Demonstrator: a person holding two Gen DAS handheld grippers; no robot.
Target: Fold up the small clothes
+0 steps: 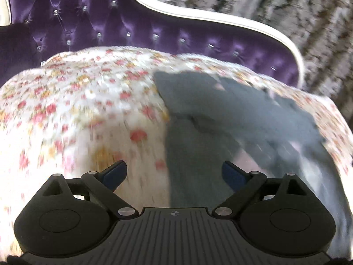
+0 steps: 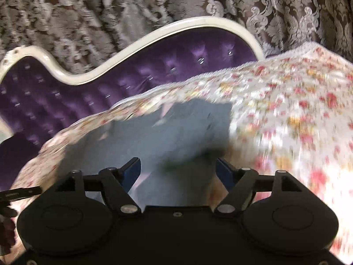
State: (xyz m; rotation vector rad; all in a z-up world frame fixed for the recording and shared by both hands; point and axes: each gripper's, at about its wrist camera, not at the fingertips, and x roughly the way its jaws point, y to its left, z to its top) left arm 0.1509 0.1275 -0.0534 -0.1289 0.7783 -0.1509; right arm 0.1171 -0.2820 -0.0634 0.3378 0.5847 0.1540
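A small grey garment [image 1: 222,119] lies spread on a floral bedspread [image 1: 83,101], blurred by motion. In the left wrist view it fills the right half, and my left gripper [image 1: 174,172] stands open above its left edge with nothing between its blue pads. The right wrist view shows the same grey garment [image 2: 158,132] at centre, reaching under my right gripper [image 2: 178,170]. That gripper is open, its blue pads wide apart and pressing on nothing. A pale pink patch shows on the cloth near each gripper.
A purple tufted headboard [image 1: 110,22] with a white curved frame [image 2: 110,66] rises behind the bed. Patterned grey-brown curtains [image 2: 286,11] hang beyond it. The bedspread [image 2: 297,121] extends to the right in the right wrist view. Part of the other gripper [image 2: 19,193] shows at far left there.
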